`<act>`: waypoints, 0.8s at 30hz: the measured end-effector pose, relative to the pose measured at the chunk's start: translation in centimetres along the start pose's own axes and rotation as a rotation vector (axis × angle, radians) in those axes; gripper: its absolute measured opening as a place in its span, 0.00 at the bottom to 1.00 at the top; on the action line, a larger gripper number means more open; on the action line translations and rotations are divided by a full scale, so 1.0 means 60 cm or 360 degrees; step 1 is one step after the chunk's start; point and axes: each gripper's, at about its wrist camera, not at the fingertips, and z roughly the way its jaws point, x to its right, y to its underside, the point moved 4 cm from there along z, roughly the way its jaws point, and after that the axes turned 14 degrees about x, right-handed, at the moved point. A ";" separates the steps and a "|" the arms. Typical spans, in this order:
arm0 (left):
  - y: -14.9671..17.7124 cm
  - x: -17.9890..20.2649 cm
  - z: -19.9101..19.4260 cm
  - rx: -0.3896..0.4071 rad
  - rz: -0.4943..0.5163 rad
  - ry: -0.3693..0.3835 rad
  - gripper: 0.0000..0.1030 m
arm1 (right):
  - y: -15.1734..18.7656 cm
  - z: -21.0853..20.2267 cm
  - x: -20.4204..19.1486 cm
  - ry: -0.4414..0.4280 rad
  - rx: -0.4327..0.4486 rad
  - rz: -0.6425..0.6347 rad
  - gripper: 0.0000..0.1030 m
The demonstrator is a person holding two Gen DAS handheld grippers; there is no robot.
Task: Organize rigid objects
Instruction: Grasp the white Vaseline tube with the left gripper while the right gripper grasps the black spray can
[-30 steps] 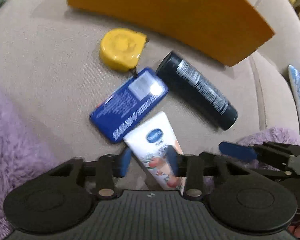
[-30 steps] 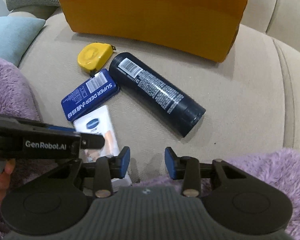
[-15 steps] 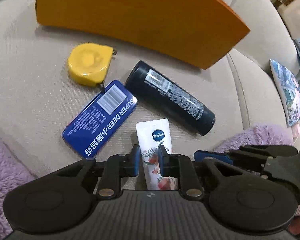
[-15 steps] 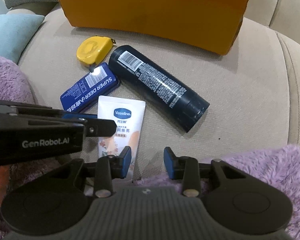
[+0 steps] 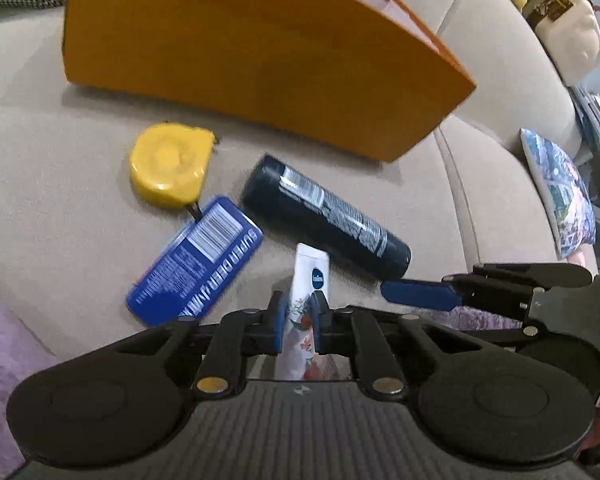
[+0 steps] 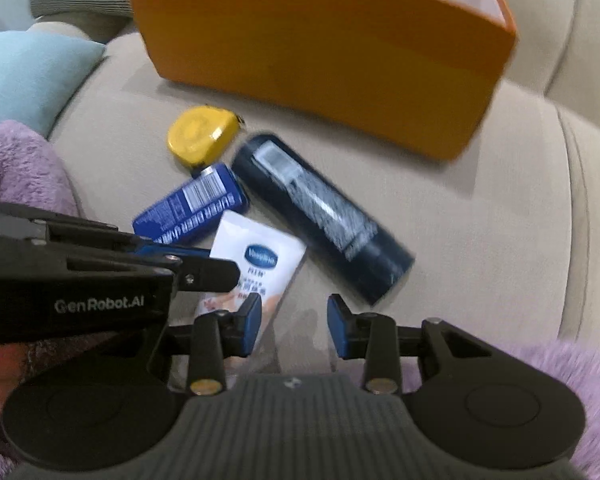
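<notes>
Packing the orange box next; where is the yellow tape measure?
Left wrist view: the yellow tape measure lies on the sofa cushion, left of the dark can, just before the orange box.

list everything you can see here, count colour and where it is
box: 1, orange, back of the sofa seat
tape measure: 1, yellow, in front of the box
tin: 1, blue, beside the tape measure
can: 1, dark navy, lying right of the tin
tube: 1, white, clamped in the left gripper
sofa: 1, beige
blanket: 1, purple, near edge
cushion: 1, light blue, left
left gripper: black, blue pads, shut on the tube
right gripper: black, blue pads, open, empty
</notes>
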 end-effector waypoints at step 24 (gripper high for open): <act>-0.046 -0.004 0.029 -0.0068 -0.0099 0.0076 0.14 | -0.054 0.058 0.066 -0.0178 -0.0150 0.0048 0.36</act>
